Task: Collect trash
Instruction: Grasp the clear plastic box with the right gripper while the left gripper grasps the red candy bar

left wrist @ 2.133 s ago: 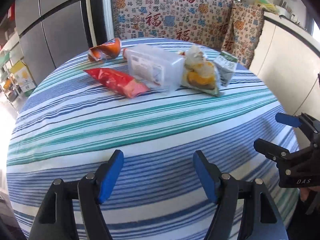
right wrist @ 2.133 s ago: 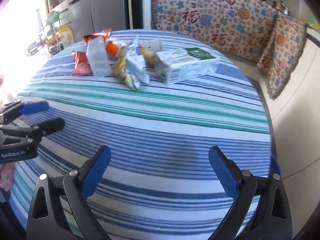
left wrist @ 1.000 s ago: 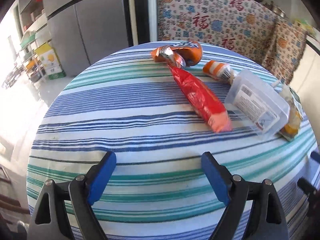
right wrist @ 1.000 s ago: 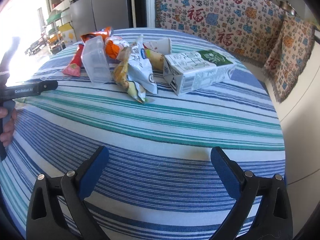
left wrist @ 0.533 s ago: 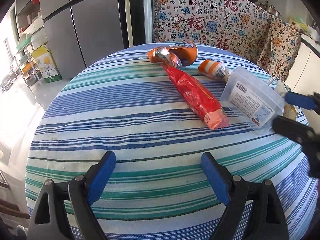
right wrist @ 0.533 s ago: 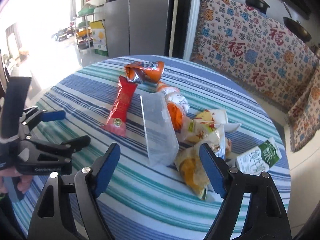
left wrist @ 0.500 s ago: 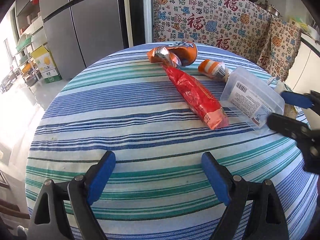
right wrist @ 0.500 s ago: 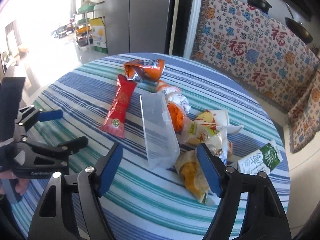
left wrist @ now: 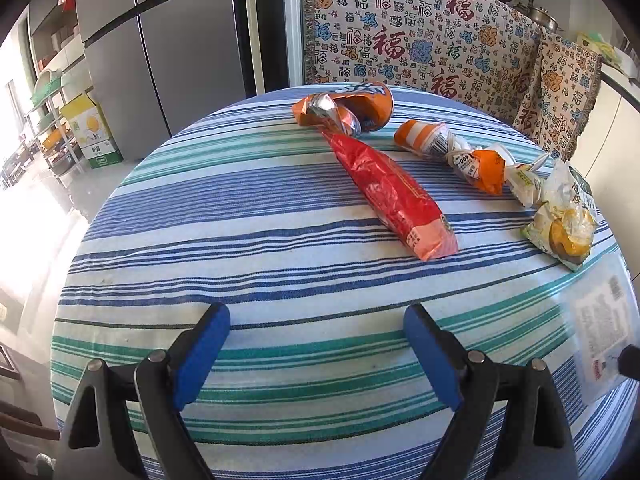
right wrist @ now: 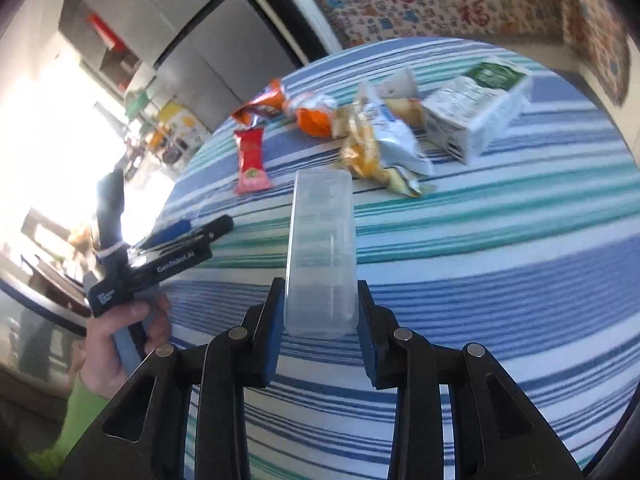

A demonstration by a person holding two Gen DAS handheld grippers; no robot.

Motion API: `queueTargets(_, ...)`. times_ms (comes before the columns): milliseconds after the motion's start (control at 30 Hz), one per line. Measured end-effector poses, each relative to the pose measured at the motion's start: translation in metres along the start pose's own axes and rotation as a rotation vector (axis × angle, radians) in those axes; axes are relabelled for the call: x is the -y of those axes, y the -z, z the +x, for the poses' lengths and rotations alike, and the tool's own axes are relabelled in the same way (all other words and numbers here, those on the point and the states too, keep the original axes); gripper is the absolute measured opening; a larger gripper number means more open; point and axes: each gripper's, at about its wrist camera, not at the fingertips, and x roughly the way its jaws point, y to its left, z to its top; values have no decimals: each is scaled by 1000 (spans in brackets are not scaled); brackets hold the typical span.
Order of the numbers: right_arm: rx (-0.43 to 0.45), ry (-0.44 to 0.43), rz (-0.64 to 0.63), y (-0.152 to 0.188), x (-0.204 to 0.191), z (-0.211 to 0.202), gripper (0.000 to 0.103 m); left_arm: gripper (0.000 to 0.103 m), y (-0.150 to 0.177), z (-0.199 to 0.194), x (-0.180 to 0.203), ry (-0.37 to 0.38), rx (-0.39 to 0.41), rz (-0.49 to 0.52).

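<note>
The clear plastic container (right wrist: 320,248) was gripped between the pads of the right tongs (right wrist: 320,326), whose jaws were closing on its near end, and it was carried above the striped tabletop (right wrist: 500,264). In the left wrist view the same container (left wrist: 602,332) was seen at the right edge. The left tongs (left wrist: 316,346) were held wide open with nothing between them, over the near part of the tabletop. The red snack packet (left wrist: 394,198), the orange wrappers (left wrist: 448,144), a yellow bag (left wrist: 564,224) and the milk carton (right wrist: 480,116) were left lying on the far side.
</note>
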Motion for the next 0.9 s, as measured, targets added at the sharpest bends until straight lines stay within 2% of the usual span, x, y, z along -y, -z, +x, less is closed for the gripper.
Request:
queueTargets(100, 37, 70, 61, 1, 23, -16, 43, 91, 0, 0, 0, 0, 0, 0)
queueTargets(167, 49, 128, 51, 2, 30, -20, 47, 91, 0, 0, 0, 0, 0, 0)
queueTargets(200, 58, 155, 29, 4, 30, -21, 53, 91, 0, 0, 0, 1, 0, 0)
queueTargets(267, 81, 184, -25, 7, 27, -23, 83, 91, 0, 0, 0, 1, 0, 0)
queueTargets(367, 104, 197, -138, 20, 14, -21, 96, 91, 1, 0, 0, 1, 0, 1)
queueTargets(467, 61, 243, -226, 30, 4, -5, 98, 91, 1, 0, 0, 9, 2, 2)
queueTargets(533, 45, 305, -310, 33, -10, 3, 98, 91, 0, 0, 4, 30, 6, 6)
queueTargets(567, 37, 307, -330, 34, -14, 8, 98, 91, -2, 0, 6, 63, 12, 1)
queueTargets(633, 27, 345, -364, 36, -20, 16, 99, 91, -9, 1, 10, 175, 29, -33)
queueTargets(667, 21, 359, -380, 37, -22, 18, 100, 91, -14, 2, 12, 197, 29, -43)
queueTargets(767, 22, 347, -378, 36, -21, 19, 100, 91, -35, 6, 23, 191, 49, -35)
queueTargets(900, 26, 348, -369, 33, -19, 20, 100, 91, -60, 37, 32, 121, -12, -31)
